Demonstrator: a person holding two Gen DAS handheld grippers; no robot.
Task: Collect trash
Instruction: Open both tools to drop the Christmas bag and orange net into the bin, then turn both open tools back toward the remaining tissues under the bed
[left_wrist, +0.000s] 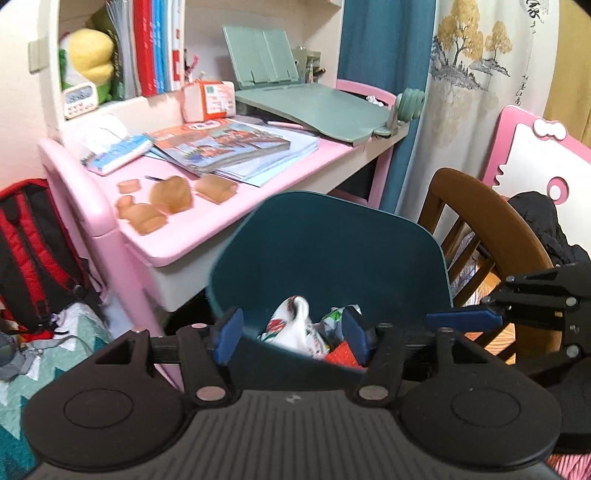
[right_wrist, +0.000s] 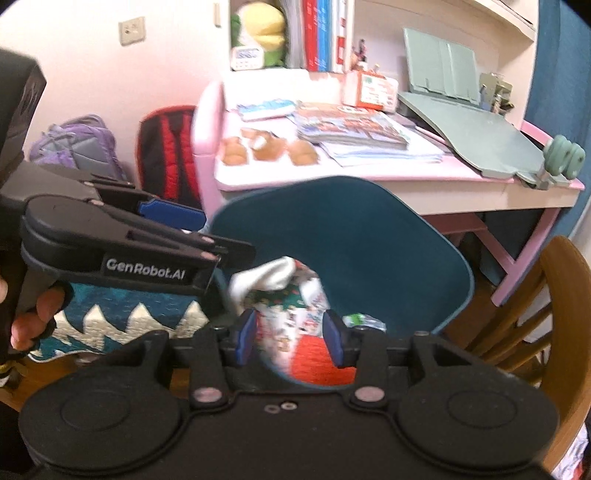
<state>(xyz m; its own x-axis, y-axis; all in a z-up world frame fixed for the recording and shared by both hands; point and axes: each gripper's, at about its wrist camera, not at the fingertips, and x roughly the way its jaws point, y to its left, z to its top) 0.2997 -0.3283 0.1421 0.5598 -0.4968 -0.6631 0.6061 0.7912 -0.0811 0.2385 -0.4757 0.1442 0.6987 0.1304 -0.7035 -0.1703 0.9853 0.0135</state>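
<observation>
Wrappers (right_wrist: 295, 295) lie in the bin (left_wrist: 332, 251) just beyond both sets of fingers — right gripper (right_wrist: 291, 336) and left gripper (left_wrist: 291, 332) spread, grasping nothing, apparently after dropping trash.

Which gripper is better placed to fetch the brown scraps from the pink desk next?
Likely the left gripper: the brown scraps lie on the desk's left end, its side. Both grippers hover open over the teal bin.
</observation>
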